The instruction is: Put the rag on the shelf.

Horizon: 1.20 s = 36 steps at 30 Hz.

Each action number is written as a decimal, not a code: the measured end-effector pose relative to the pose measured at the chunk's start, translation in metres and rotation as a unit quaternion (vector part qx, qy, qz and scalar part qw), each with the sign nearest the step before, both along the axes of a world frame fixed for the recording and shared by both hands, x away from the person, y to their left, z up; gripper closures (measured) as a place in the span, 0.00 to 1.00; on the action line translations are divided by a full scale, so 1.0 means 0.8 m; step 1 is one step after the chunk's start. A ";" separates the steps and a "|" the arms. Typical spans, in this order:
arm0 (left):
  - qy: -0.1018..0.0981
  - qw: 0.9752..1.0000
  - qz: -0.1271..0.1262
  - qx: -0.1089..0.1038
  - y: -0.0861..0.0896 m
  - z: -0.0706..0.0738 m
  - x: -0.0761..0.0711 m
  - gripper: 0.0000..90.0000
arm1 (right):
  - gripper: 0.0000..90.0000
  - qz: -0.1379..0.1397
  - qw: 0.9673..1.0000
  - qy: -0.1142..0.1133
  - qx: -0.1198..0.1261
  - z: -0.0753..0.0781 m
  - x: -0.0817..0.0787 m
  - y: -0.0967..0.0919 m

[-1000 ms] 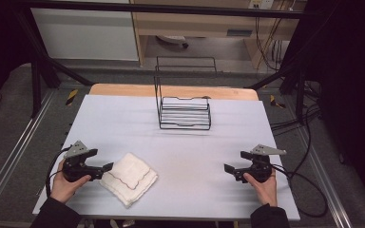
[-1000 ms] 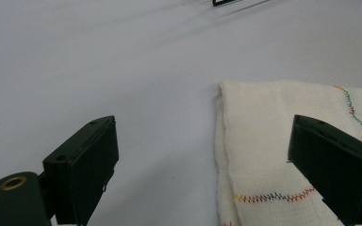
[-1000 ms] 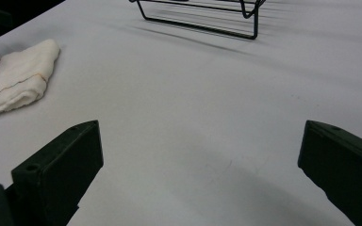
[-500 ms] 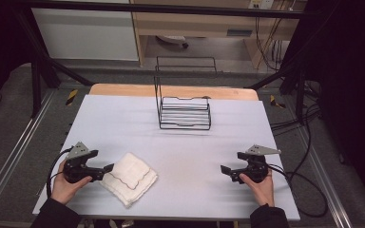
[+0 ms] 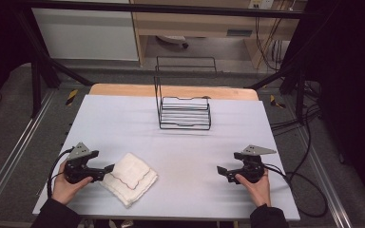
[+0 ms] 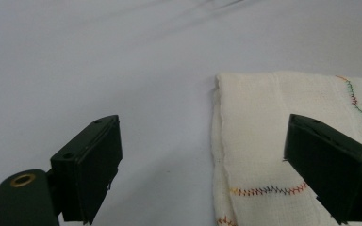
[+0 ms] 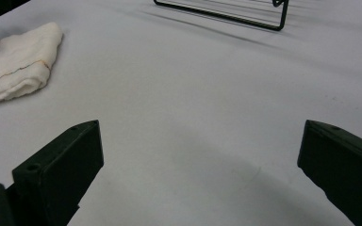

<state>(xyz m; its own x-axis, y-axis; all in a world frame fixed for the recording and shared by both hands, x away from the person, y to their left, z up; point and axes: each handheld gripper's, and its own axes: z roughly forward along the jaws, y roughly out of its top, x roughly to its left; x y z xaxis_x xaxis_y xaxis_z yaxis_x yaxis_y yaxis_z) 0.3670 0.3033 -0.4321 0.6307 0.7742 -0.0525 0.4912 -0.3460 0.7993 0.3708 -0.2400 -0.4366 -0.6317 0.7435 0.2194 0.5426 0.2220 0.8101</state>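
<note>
A folded white cloth (image 5: 129, 178) with coloured stitching lies on the table near the front left. My left gripper (image 5: 107, 168) rests on the table just left of it, open, its tips at the cloth's left edge. In the left gripper view the cloth (image 6: 283, 141) lies partly between the spread jaws, and the right jaw sits over it. My right gripper (image 5: 221, 171) stands open near the front right, pointing left, with bare table between its jaws (image 7: 201, 127). From there the cloth (image 7: 14, 66) lies far off.
A black wire rack (image 5: 184, 111) stands at the back middle of the white table (image 5: 123, 123), and its base shows in the right gripper view (image 7: 226, 12). Cables trail off the table's right side (image 5: 309, 185). A wooden strip (image 5: 123, 89) runs along the far edge.
My right gripper has slid slightly left toward the table's middle. The left gripper and the cloth have hardly moved.
</note>
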 end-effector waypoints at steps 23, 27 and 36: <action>0.026 1.000 -0.002 0.017 -0.008 0.000 -0.007 0.37 | 0.02 0.020 1.000 -0.007 -0.010 0.008 -0.003 0.049; 0.042 0.999 -0.002 0.024 -0.010 -0.001 -0.009 0.45 | 0.02 0.027 1.000 -0.006 -0.013 0.009 -0.003 0.065; 0.070 0.997 0.002 0.026 -0.009 -0.004 -0.014 0.63 | 0.04 0.037 0.999 -0.002 -0.010 0.012 -0.004 0.095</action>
<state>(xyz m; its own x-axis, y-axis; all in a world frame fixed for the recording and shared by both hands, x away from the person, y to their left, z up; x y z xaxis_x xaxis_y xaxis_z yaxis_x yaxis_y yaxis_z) 0.3555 0.2964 -0.4356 0.6175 0.7802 -0.1002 0.5983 -0.3831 0.7038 0.3677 -0.1642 -0.4269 -0.6856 0.6992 0.2027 0.5215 0.2775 0.8069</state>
